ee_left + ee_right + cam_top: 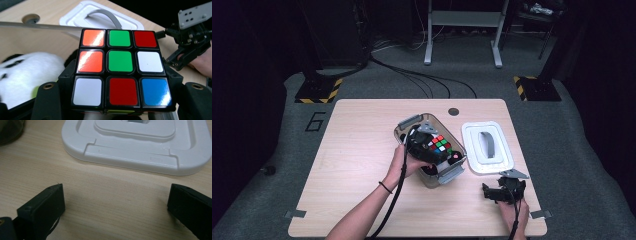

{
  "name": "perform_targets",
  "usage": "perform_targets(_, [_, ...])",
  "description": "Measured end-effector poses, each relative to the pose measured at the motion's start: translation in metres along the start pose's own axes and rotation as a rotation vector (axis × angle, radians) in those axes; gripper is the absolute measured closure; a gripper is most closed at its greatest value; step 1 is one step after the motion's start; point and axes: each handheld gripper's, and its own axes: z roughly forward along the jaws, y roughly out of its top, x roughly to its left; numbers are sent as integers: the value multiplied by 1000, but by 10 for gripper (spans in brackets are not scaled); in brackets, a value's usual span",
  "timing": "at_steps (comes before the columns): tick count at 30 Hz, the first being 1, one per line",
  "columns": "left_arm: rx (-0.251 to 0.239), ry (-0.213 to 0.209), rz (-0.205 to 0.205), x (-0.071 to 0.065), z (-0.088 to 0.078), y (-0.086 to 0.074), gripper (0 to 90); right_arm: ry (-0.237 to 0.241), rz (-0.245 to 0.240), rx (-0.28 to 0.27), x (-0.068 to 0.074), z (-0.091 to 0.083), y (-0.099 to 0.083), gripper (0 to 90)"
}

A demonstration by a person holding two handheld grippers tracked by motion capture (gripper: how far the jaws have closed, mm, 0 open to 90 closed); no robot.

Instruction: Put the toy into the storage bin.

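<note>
My left gripper point(438, 150) has its jaws closed on the puzzle cube point(120, 66), one black jaw against each side, and holds it over the clear bin point(404, 131), where a black-and-white soft toy point(30, 72) lies inside. To the right, the white lid point(504, 160) lies flat on the table point(357, 150). My right gripper point(115, 207) rests just before that lid, jaws wide apart with nothing between them but bare wood.

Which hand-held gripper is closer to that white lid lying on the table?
Right. The right hand-held gripper rests just below the white lid; the left hand-held gripper holds a puzzle cube over the clear bin beside it.
</note>
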Motion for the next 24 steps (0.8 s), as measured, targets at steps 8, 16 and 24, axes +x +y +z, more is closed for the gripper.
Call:
perform_targets(8, [47,0,12,-5,11,-6,332,1,-1,0,0,0,0,4])
perform_targets(16, [40,-25,31,-11,-7,-2,217,1,0,0,0,0,0,4])
perform_targets(24, [-6,-21,32,-7,-20,9,301,-1,2,-1,0,0,0,5])
